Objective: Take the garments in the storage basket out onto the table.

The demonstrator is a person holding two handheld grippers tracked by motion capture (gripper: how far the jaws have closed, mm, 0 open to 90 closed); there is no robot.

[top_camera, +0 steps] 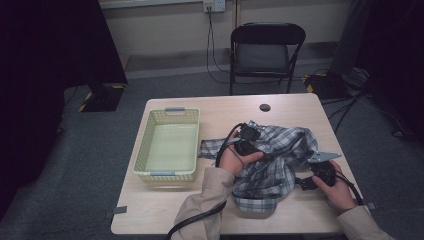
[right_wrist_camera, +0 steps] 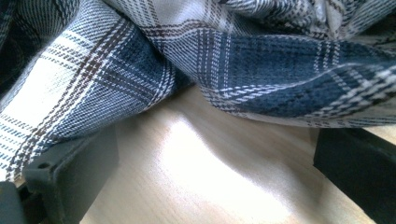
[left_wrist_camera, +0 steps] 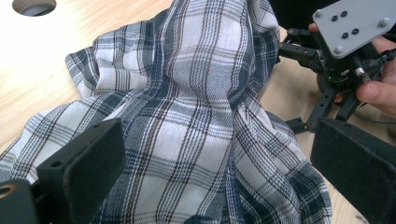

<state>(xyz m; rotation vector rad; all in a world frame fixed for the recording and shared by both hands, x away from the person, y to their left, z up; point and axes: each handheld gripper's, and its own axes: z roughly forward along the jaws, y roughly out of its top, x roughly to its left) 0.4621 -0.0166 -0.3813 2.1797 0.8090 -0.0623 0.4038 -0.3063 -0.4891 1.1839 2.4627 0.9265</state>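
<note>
beige sleeves [top_camera: 207, 195] cover both forearms, each hand carries a black gripper, the left gripper [top_camera: 246, 136] trailing a thick black cable [top_camera: 192, 220], the right gripper [left_wrist_camera: 343, 56] topped by a grey three-cornered plate [left_wrist_camera: 352, 23] with dark screws, jaws faced with black pads.

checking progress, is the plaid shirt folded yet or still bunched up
Bunched up: the plaid shirt lies in a crumpled heap on the table, with loose ridges and creases, no flat folded layers.

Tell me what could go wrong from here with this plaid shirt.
The plaid shirt lies bunched, so the open left hand-held gripper may pinch several layers at once. The right hand-held gripper is open low at the cloth's edge and might scrape the table or miss the fabric.
</note>
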